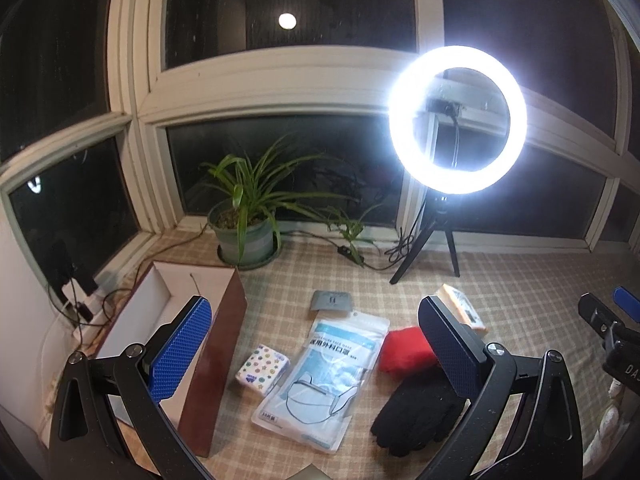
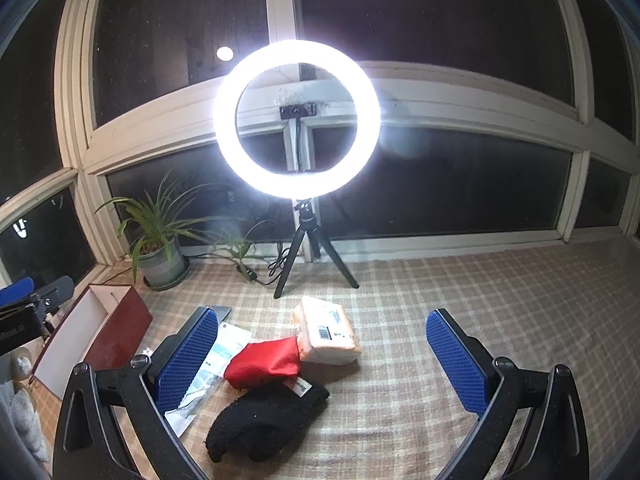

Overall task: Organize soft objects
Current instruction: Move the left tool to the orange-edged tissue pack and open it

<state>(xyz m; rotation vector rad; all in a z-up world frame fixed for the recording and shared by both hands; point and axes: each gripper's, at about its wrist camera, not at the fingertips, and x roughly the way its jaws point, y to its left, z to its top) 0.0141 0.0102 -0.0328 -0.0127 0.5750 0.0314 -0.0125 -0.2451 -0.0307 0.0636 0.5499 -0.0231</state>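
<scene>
The flat clear packet of face masks [image 1: 325, 376] carries the only legible print: Chinese characters reading 医用外科口罩 on its pale blue panel, with a small tag at its lower corner too blurred to read. The orange tissue pack [image 2: 326, 334] shows a barcode label whose digits cannot be made out, and the black glove [image 2: 264, 424] has a small white cuff tag with unreadable script.

The left gripper [image 1: 316, 350] hangs above the checked cloth [image 1: 520, 320], tilted down and forward, its blue-padded fingers spread wide with nothing between them. The right gripper [image 2: 322, 354] is posed likewise, jaws wide apart and empty; part of it shows at the far right edge of the left view.

Seen from the left gripper, the mask packet lies straight ahead between the fingers. A small tissue pack printed with coloured smileys [image 1: 263, 368] sits just inside the left finger, touching the packet's edge. A grey pouch [image 1: 332, 301] lies beyond the packet. The red cloth bundle [image 1: 404, 354] and the black glove lie against the right finger's inner side, partly hidden by it. The open brown box with a white inside [image 1: 160, 320] stands under and outside the left finger.

From the right gripper, the red bundle, glove and orange pack cluster near its left finger; the ground before its right finger is bare cloth. A lit ring light on a tripod [image 2: 296, 120] and a potted plant [image 2: 162, 258] stand further off by the window.
</scene>
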